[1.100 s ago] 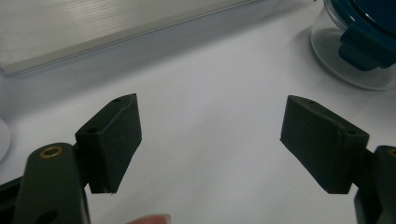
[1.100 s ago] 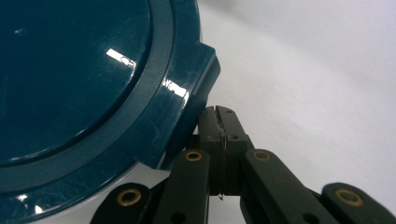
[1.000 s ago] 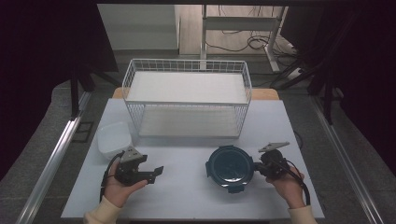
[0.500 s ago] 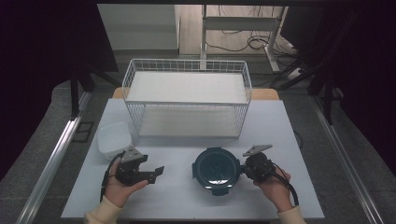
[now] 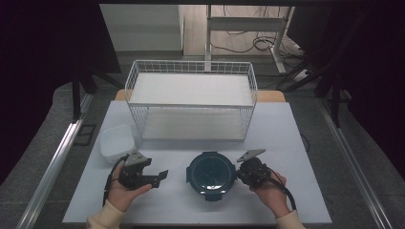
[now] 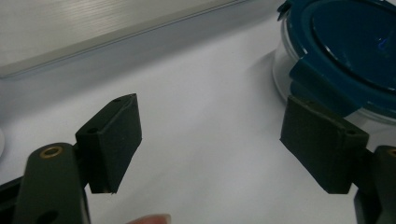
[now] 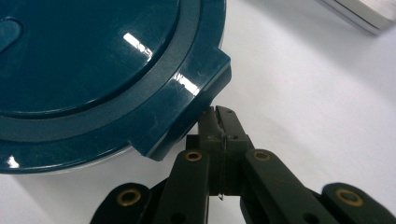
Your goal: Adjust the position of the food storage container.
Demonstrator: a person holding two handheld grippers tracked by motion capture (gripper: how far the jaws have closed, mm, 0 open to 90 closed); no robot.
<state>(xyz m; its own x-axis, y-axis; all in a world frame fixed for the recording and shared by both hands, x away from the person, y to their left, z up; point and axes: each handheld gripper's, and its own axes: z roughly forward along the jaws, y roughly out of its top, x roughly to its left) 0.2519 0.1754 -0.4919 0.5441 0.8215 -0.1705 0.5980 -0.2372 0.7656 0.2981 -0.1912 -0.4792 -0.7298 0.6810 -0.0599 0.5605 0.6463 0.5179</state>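
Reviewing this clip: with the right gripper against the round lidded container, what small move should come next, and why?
Probably one more short push leftward. The right gripper, jaws shut with nothing between them, is pressed against a latch of the container, which sits on the table just right of the open left gripper, not yet between its jaws.

A white wire rack (image 5: 191, 102) with two shelves stands at the back of the white worktop (image 5: 296, 143). Both shelves have a flat white board on them. A small white tub (image 5: 116, 141) sits on the worktop just beside the rack's front left corner. It looks like it has rounded corners. Behind the worktop is a white desk frame (image 5: 248, 24) with thin legs. Black cables (image 5: 260, 44) lie in loops on the floor under it. A long silver rail (image 5: 57, 162) runs along the floor on the left side of the worktop.
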